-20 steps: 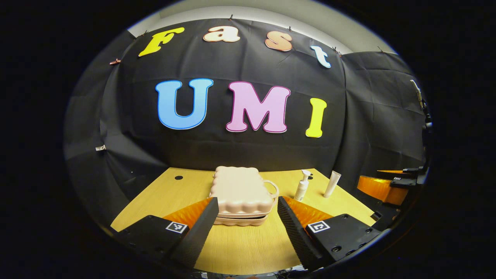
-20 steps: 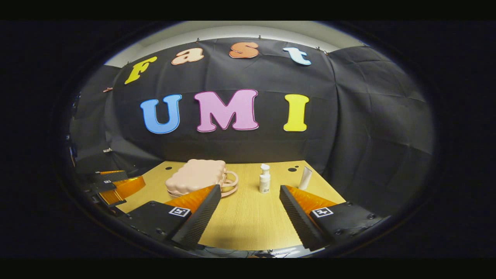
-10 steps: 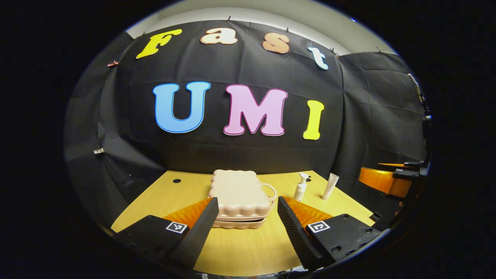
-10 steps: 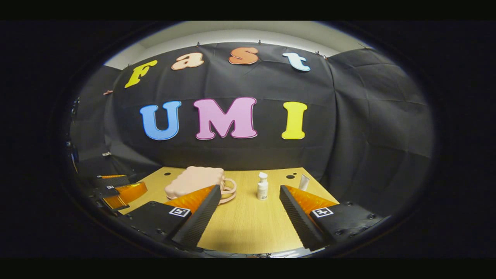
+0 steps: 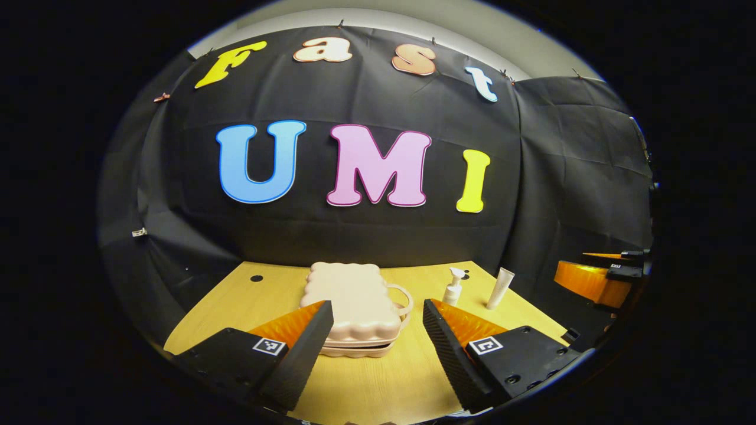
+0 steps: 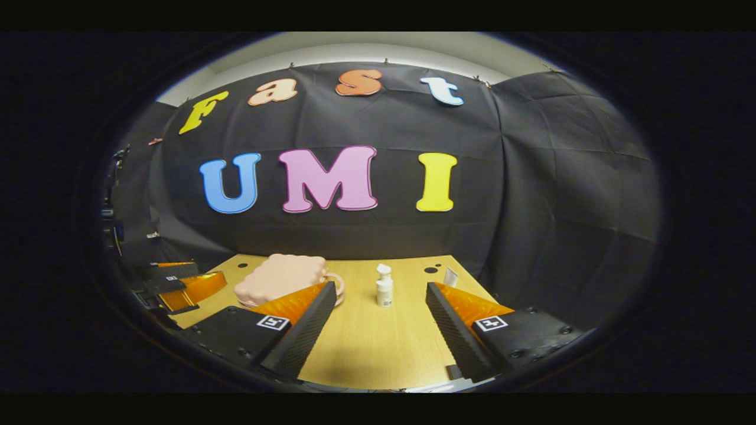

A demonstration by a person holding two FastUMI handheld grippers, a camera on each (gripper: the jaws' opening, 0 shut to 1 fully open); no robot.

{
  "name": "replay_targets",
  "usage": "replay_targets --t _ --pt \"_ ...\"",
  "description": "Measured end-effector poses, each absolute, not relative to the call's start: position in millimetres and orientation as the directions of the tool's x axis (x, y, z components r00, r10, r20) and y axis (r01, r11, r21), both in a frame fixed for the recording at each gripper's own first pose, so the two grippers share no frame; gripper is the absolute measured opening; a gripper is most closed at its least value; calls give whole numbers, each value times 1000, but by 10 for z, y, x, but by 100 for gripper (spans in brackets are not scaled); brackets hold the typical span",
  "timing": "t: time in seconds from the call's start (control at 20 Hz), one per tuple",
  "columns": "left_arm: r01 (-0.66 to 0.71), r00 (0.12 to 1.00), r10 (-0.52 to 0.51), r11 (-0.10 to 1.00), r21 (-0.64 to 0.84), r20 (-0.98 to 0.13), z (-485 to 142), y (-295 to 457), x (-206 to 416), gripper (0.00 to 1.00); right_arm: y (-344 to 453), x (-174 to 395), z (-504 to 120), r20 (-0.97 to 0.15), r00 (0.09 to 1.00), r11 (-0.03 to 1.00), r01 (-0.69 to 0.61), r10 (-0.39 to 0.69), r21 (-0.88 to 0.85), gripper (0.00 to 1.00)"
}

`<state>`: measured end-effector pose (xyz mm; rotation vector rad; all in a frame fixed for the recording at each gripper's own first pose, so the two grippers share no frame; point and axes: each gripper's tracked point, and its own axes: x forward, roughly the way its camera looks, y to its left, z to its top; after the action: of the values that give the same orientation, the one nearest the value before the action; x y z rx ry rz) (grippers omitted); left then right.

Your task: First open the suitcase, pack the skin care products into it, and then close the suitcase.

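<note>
Left gripper view: suitcase [image 5: 349,301] mid-table [image 5: 378,383]

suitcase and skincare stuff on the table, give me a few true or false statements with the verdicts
1. The suitcase is shut and lies flat on the table. True.
2. The pump bottle is already inside the suitcase. False: it stands upright on the table, beside the suitcase.
3. The tube stands upright, apart from the pump bottle. True.
4. The left tongs are shut on the suitcase handle. False: they are open and touch nothing.
5. The right tongs hold the tube. False: they are open and empty.
</note>
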<state>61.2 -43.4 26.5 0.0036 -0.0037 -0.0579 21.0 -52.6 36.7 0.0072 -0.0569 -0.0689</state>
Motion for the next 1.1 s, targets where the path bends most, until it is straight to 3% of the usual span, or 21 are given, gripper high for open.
replay_targets --t 0.3,0.75,1.1 --pt "69 998 -69 998 -1 -6 295 -885 1458 96 -970 721 580 66 996 998 62 -60 -21 97" --pt "76 986 -68 996 47 -154 -272 -1492 3053 97 -1781 1731 477 -1 999 999 52 -52 -6 98" --pt "-15 946 36 998 65 -321 -1015 -1540 3742 96 -2030 2074 207 -75 997 999 28 -31 -46 98"
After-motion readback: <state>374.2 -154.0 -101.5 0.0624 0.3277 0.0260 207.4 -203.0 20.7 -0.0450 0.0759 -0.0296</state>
